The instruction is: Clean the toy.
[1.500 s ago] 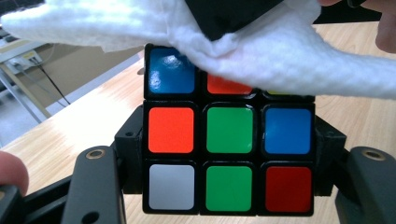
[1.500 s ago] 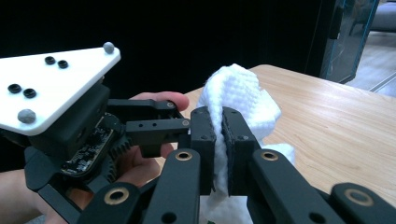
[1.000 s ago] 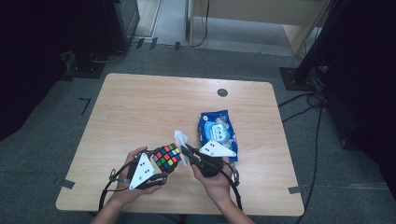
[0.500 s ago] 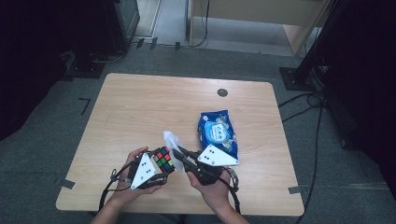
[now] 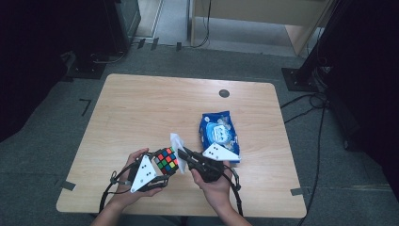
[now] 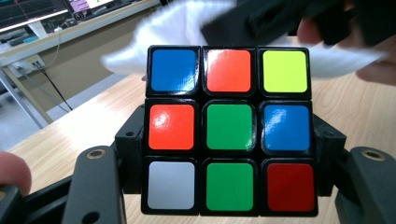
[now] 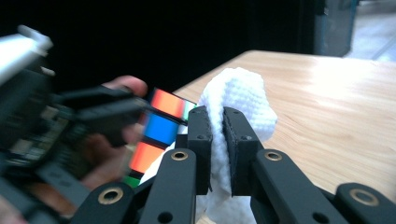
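Observation:
A scrambled colour cube sits clamped between the jaws of my left gripper, held above the table's front edge; in the high view the cube faces up and to the right. My right gripper is shut on a white cloth, which bulges out above its jaws. In the high view the cloth stands just beyond the cube, and the right gripper points left at the cube's far side. The cloth appears blurred behind the cube's top edge in the left gripper view.
A blue snack bag lies on the wooden table just right of the right hand. A small dark round cap sits near the table's far edge. Cables trail off the front edge.
The right gripper with the cloth has slid left from beside the snack bag to the cube's far side. The left gripper and cube have stayed nearly in place.

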`<control>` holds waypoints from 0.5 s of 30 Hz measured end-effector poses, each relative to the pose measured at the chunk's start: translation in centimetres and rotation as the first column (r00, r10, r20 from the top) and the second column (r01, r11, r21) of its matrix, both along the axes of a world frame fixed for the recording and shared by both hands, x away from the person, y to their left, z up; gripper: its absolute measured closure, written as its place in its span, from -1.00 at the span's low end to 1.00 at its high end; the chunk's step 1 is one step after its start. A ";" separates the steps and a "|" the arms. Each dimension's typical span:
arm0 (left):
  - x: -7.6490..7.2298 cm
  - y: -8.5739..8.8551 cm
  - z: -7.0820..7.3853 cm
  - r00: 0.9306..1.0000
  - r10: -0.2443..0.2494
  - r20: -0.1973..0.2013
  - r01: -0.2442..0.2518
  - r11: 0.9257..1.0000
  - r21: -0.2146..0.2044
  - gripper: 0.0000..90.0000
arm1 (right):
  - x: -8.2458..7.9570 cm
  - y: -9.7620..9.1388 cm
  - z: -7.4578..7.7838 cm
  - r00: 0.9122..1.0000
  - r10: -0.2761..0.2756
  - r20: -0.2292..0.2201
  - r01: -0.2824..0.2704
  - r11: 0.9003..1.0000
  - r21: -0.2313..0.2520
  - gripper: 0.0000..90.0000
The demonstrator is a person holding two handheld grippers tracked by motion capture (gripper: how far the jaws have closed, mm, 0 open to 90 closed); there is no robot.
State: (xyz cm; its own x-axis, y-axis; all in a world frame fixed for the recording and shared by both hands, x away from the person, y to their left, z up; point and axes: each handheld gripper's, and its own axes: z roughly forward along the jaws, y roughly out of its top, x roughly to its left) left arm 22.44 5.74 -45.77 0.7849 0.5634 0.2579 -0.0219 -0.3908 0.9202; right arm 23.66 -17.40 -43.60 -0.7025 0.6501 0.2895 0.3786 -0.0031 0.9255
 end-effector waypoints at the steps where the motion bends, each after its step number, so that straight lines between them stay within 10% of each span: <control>1: 0.0 0.0 -0.1 1.000 0.003 0.001 -0.003 1.000 0.007 -0.24 | 0.4 -0.1 -0.2 1.000 0.007 -0.020 -0.007 1.000 -0.007 0.83; 8: 0.1 0.5 0.4 1.000 0.010 0.007 -0.010 0.999 -0.039 -0.24 | 3.1 -2.0 -2.7 0.981 -0.092 -0.169 0.068 0.988 -0.142 0.82; 15: 0.8 1.2 0.2 0.999 0.050 -0.012 -0.050 0.997 -0.057 -0.24 | 3.3 -3.1 -2.6 0.975 -0.195 -0.109 0.172 0.967 -0.187 0.54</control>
State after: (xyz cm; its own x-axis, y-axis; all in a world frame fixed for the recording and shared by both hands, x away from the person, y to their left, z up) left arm 23.19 6.91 -45.58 0.7581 0.6155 0.2157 0.0065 -0.3378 0.9412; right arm 27.00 -20.53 -46.22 -0.5319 0.8128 0.2374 0.4998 0.0750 0.8629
